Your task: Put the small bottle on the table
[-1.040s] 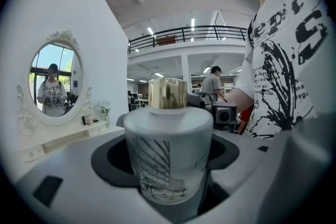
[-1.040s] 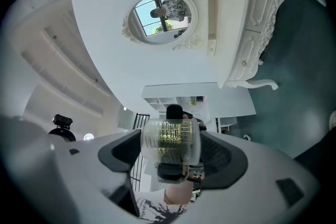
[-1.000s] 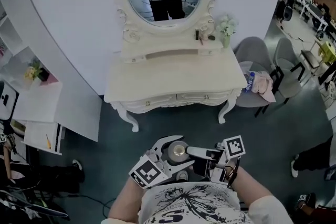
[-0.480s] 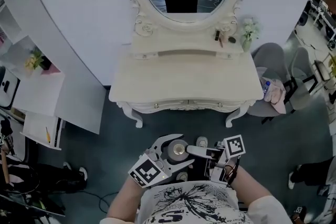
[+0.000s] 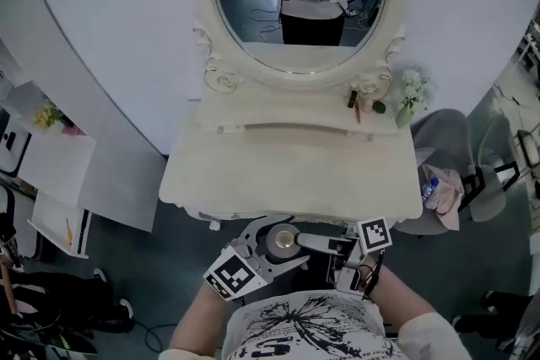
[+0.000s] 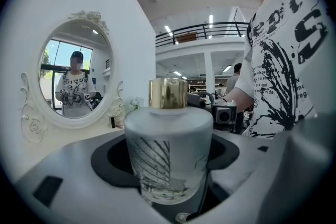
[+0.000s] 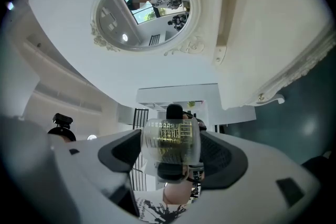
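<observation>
Nearest me, the left gripper (image 5: 280, 244) has its jaws pinched on the one small frosted-glass bottle with a gold cap (image 6: 168, 155). The bottle stands upright between the dark pads, its long axis vertical, cap on top. The right gripper (image 7: 171, 157) comes in from the opposite side. In its own view the same bottle fills the gap between its jaws, and the pads appear to press on both flanks, so I read it as gripped by both at once. From the head view I look straight down on the cap, right in the middle of the two sets of jaws and close against my shirt.

What the next move turns on is simple: the bottle is already in the jaws, and the cream-white ornate tabletop (image 5: 287, 169) lies straight ahead of them, its front edge just beyond the jaw tips. I judge neither hand is nearer; both would carry it forward together, keeping it upright.

Beyond the bare tabletop, a raised back shelf (image 5: 278, 118) holds a few small cosmetics I cannot identify and one small vase of white flowers (image 5: 411, 93). Farthest out is one oval white-framed mirror (image 5: 253, 21).

I count one bottle, two grippers, one tabletop.
</observation>
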The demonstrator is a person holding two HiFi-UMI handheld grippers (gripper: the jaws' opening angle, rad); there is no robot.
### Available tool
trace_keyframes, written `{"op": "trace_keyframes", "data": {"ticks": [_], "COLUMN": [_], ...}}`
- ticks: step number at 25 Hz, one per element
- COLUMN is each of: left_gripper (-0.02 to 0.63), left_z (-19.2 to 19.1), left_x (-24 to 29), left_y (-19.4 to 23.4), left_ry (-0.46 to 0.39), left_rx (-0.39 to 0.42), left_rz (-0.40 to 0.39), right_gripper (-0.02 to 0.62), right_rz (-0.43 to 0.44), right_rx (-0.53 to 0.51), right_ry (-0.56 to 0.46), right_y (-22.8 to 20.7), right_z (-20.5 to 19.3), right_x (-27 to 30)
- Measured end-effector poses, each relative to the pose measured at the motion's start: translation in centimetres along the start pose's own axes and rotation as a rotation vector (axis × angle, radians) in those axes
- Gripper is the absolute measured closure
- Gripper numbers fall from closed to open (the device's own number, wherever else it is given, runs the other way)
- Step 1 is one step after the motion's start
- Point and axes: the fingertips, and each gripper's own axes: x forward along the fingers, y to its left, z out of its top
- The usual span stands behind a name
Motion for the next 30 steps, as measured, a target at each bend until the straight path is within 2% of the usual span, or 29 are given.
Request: {"op": "trace_keyframes", "data": {"ticks": [7,14,19,30], "left_gripper": [0.255,0.255,0.254,0.255], "left_z": [1.5,1.0,-0.2,-3.2], "left_x": [6.8,9.4,9.6,9.2], "left_y": [6.5,11.1,14.5,22.0], "left_ry": [-0.004,0.01,0.009,-0.003], "left_rx": [-0.005,-0.033,-0.06,-0.06], "left_rz": [0.028,0.046,0.016,-0.129], "right_gripper": [0.242,0.242,0.242,0.242], "right_rz": [-0.008,-0.008,-0.024,-0.053], "right_rx": [-0.001,0.035,0.06,0.054], "right_ry": [0.038,0.04,-0.002,-0.142], "right_y": [0.3,-0.7,-2.2,-5.8], "right_z": [9.1,14.1,17.1,23.5], "right_x": [-2.7,-2.5,-1.0,3.2]}}
